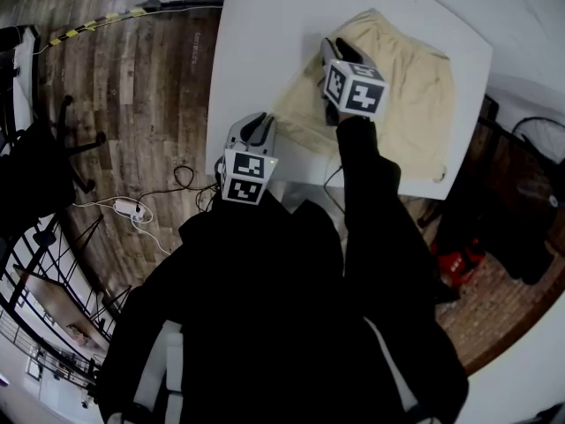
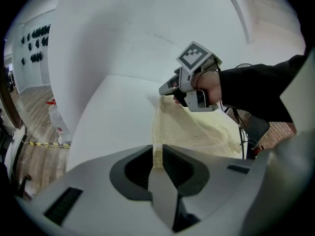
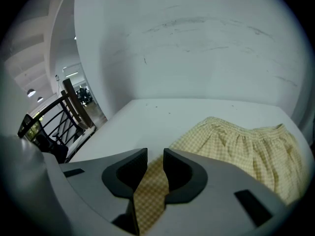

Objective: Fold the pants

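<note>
Two grippers are engaged on one garment: the pale yellow checked pants (image 1: 415,104), which lie spread on the white table (image 1: 265,25), toward its right half in the head view.

Left gripper (image 2: 157,154): jaws drawn close together, with a thin strip of the pants fabric pinched between them. In the head view this gripper sits at the near edge of the table, at the left end of the garment. From it the fabric runs up and away toward the other gripper.

Right gripper (image 3: 155,161): jaws closed to a narrow gap, clamped on a fold of the checked fabric, which fills the gap and trails back under the gripper body. In the head view this gripper is over the table, farther in than the left one, above the left part of the pants. The left gripper view shows it raised off the table top, gripped by a hand (image 2: 209,82) in a black sleeve, with the fabric hanging from its tip down to the table.

Pants orientation: in the right gripper view the gathered waistband lies at the far side, flat on the table, to the right of the jaws.

Surroundings: a wooden floor (image 1: 132,104) lies left of the table — a white power strip (image 1: 128,208) with cables rests on it
</note>
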{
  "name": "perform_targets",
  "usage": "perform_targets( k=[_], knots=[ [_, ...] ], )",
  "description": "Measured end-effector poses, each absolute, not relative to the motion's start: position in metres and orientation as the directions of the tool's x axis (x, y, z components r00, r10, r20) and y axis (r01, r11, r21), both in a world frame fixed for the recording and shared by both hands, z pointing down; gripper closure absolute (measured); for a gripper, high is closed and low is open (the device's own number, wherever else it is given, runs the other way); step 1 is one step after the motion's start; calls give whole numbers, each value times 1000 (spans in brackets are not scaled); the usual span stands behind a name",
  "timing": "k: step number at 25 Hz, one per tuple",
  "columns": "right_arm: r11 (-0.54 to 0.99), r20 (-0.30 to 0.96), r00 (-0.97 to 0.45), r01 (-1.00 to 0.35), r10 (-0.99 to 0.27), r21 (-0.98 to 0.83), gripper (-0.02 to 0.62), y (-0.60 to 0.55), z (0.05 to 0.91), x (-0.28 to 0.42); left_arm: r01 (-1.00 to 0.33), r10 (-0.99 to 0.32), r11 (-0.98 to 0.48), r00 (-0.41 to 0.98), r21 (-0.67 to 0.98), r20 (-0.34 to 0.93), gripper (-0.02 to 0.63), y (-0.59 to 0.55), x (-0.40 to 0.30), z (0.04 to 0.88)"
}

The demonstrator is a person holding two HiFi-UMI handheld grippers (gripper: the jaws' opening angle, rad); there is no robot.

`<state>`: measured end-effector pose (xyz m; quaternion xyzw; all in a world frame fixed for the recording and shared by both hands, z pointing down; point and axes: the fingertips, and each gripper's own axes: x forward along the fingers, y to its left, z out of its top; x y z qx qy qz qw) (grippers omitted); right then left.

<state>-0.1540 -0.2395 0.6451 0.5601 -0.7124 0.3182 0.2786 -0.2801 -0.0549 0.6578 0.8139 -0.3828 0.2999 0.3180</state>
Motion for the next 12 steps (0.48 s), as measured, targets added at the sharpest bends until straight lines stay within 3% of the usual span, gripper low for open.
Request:
perform_targets(
  k=[7, 12],
  knots=[
    [158, 786, -188, -981, -589, -117, 509, -248, 668, -145, -823, -426, -506, 499, 259, 755, 563, -53, -276, 669],
    [156, 817, -133, -986, -561, -54, 572, -248, 656, -142, -825, -422, -510, 487, 244, 765, 568, -54, -279, 671]
  ],
)
